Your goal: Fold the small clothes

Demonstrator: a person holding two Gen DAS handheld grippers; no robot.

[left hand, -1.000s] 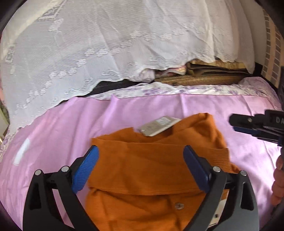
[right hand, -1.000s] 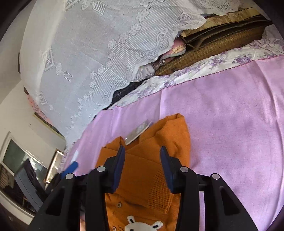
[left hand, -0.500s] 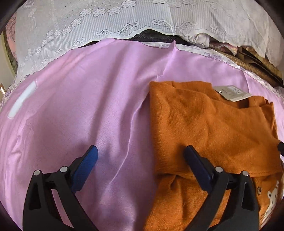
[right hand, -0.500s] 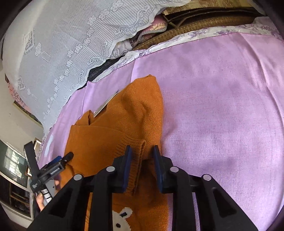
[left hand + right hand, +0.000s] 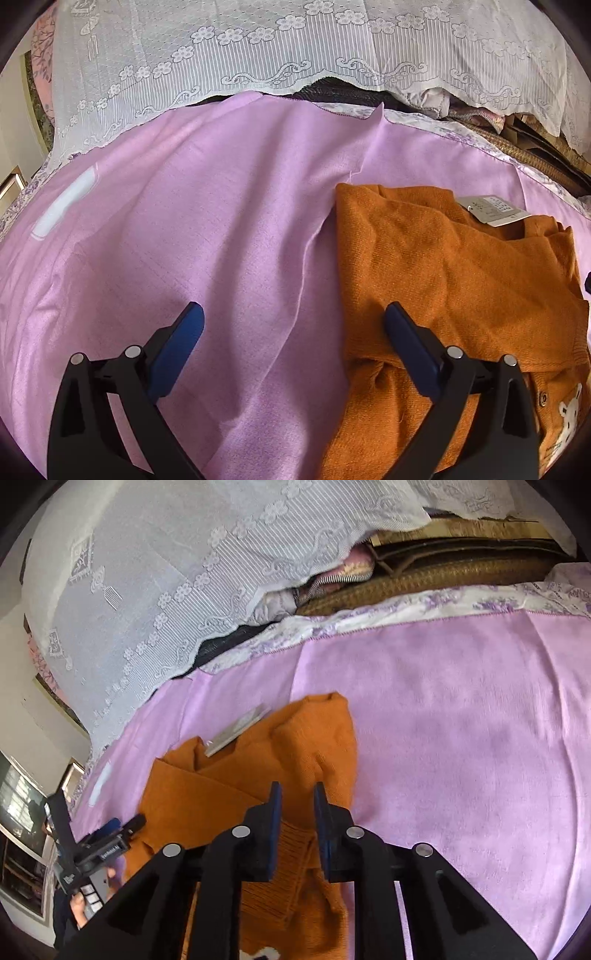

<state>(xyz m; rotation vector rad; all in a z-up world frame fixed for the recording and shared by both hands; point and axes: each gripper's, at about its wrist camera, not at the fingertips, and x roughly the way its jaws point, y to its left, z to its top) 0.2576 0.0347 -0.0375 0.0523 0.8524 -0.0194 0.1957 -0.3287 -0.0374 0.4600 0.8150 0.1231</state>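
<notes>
My left gripper (image 5: 293, 325) stands wide apart and holds nothing; under the gap lies bare pink bedsheet (image 5: 207, 229). Its right finger reaches over the left edge of the orange knit sweater (image 5: 454, 280), though whether it touches the wool I cannot tell. From this side I see the garment folded, with a paper tag (image 5: 491, 210) at its far edge, a button and a white bear motif (image 5: 567, 417) at the near right. Far across the bed hangs a white lace cover (image 5: 295, 48), with a woven mat (image 5: 543, 162) poking out at the far right.

My right wrist view shows what the left cannot: my right gripper (image 5: 297, 805) narrowed to a slim gap, with the ribbed cuff (image 5: 291, 849) of the sweater (image 5: 258, 775) lying between the fingers near their roots (the pads look close to the knit, but whether they actually pinch it I cannot tell). Here the tag (image 5: 236, 731) sits far left of my fingertips, and the sweater runs from under my jaws toward the far left. To the right is open pink sheet (image 5: 461, 738). At the near left, my left gripper (image 5: 122, 827) appears from outside, beside the sweater's left edge, with a hand (image 5: 79, 908) on its handle. A floral border (image 5: 406, 613) edges the sheet's far side.
</notes>
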